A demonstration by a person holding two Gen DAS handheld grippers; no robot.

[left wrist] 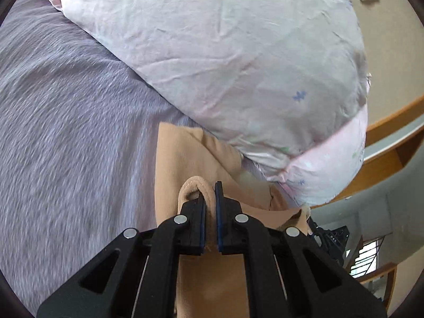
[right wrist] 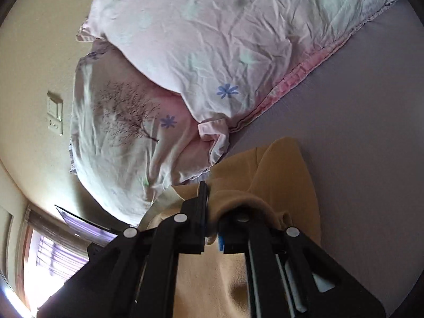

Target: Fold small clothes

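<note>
A small tan garment (left wrist: 185, 159) lies on the grey-purple bed sheet (left wrist: 66, 106), its far part running up against a pillow. My left gripper (left wrist: 210, 193) is shut on a thick folded edge of the tan garment, which loops over the left finger. In the right wrist view my right gripper (right wrist: 212, 198) is shut on another edge of the tan garment (right wrist: 286, 169), which drapes over the right finger and hides its tip. The garment hangs between the two grippers, lifted off the sheet near them.
A large pale pink flowered pillow (left wrist: 225, 53) lies just beyond the garment, with a second pillow with a tree print (right wrist: 119, 122) beside it. A beige wall with a switch plate (right wrist: 54, 116) and a window (right wrist: 47, 254) lie past the bed edge.
</note>
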